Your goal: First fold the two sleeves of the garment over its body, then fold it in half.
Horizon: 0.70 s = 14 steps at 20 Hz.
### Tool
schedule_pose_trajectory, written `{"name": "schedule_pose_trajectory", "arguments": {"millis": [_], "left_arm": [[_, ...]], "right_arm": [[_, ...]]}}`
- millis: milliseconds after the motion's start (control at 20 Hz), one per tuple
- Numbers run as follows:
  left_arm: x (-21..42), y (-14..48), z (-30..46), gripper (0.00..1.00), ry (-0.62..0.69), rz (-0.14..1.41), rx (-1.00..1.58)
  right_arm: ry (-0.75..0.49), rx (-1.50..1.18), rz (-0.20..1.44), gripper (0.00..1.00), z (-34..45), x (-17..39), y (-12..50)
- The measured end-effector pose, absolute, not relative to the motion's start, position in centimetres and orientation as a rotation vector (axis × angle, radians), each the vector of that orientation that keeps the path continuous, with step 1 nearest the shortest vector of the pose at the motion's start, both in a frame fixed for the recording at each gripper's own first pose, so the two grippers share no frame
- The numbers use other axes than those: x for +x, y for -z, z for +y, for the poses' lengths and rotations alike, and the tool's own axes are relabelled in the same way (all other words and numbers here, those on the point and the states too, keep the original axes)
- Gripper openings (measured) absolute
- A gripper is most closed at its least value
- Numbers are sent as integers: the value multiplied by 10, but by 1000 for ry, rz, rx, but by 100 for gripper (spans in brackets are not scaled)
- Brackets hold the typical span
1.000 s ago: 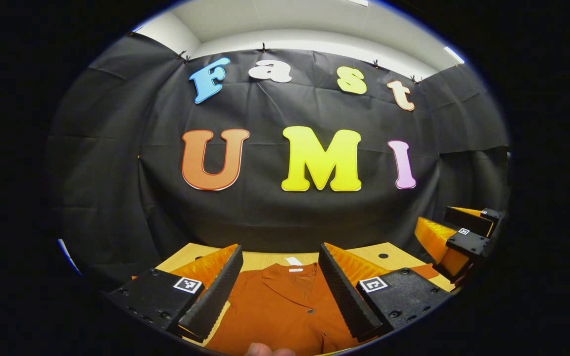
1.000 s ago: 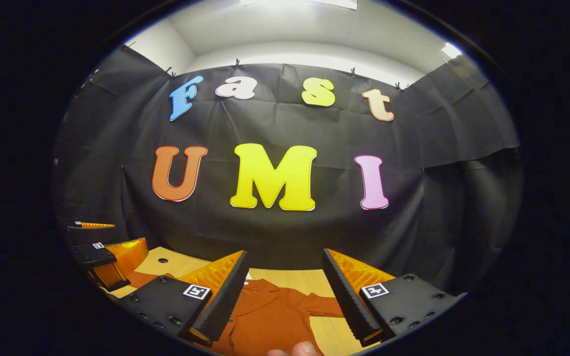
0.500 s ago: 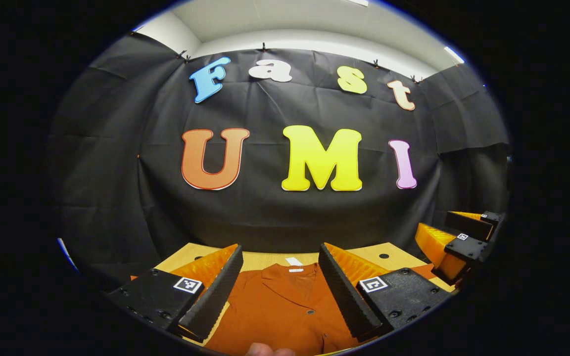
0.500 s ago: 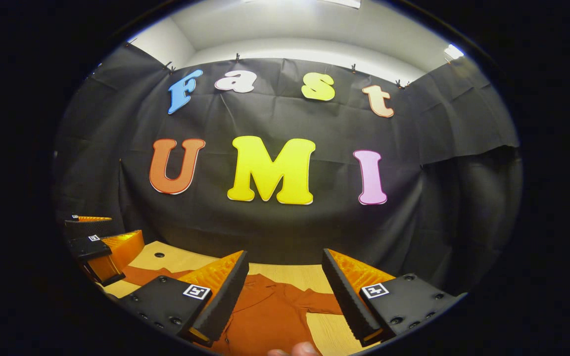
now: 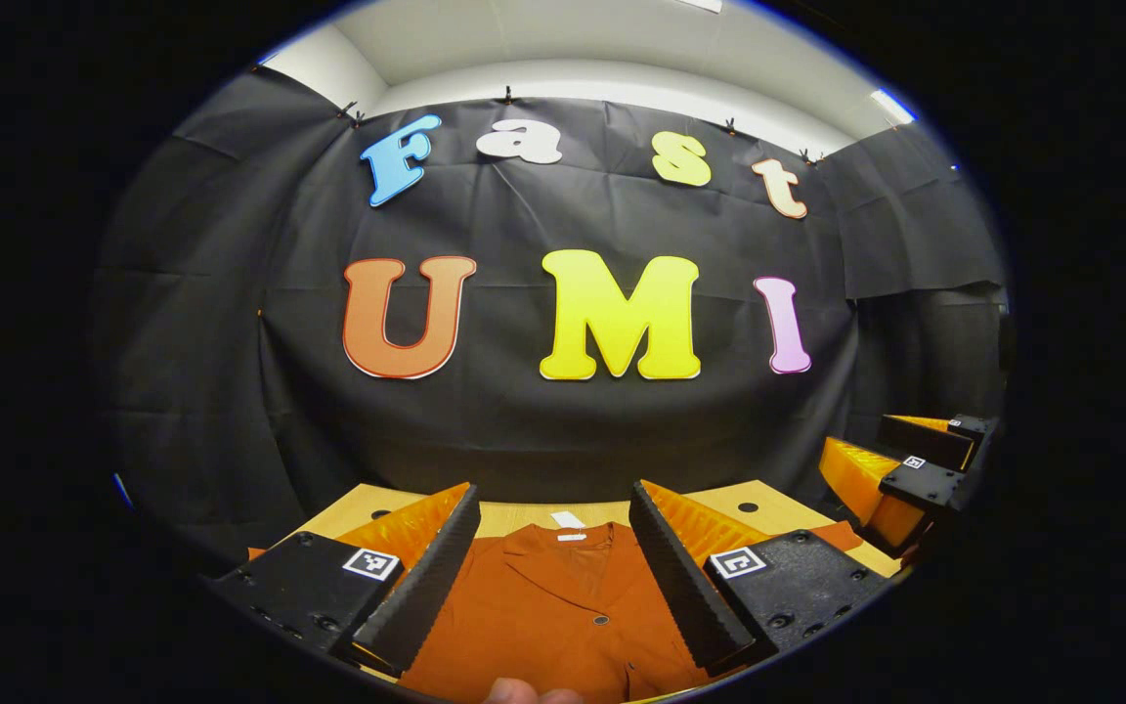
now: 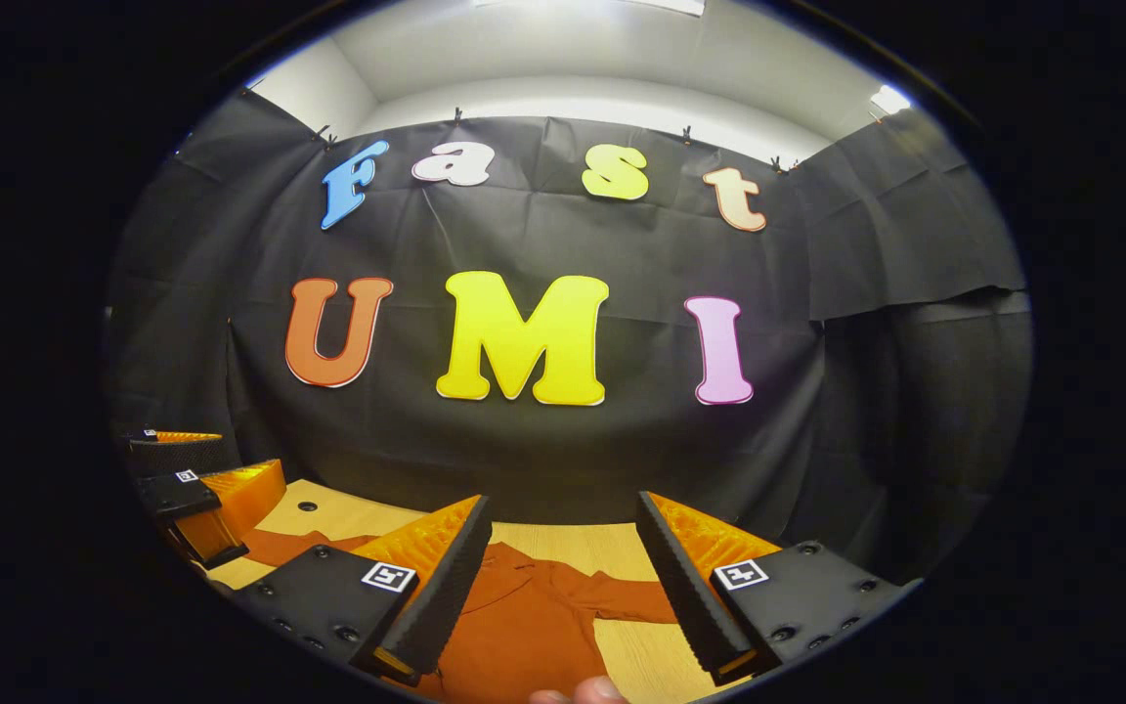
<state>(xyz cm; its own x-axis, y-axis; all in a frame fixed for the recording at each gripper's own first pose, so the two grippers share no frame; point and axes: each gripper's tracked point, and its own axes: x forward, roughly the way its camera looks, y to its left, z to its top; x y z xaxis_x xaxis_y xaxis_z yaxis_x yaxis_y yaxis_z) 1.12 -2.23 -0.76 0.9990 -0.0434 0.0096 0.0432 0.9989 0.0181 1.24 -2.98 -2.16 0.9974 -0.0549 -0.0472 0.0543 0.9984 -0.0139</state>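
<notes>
Left gripper view: the left gripper [image 5: 555, 567] sits at the bottom centre of the frame, fingers spread wide and released, with nothing between them. Seen through the gap, the garment [image 5: 553, 616], a rust-orange buttoned shirt, lies flat on the wooden worktop [image 5: 724, 497]. Its collar, with a small white label, points toward the booth wall; one button shows on the placket low in the frame. The right gripper [image 5: 900, 469] appears at the lower right edge, above the worktop's corner; whether it touches anything cannot be told from there.

Right gripper view: the right gripper [image 6: 563, 572] is at the bottom centre, likewise released and holding nothing. Between its fingers the garment [image 6: 524, 626] shows with one sleeve [image 6: 636, 601] stretched out to the right over bare worktop [image 6: 573, 536]. The left gripper [image 6: 194, 489] stands at the lower left edge. A fingertip shows at the bottom edge of each view. No container is in evidence.
</notes>
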Motion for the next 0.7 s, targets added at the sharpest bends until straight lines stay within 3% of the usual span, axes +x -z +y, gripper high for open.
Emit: {"name": "schedule_pose_trajectory", "arguments": {"millis": [700], "left_arm": [[8,1,-34,99,31,-17,11]], "right_arm": [[11,6,58,95,-32,12,23]]}}
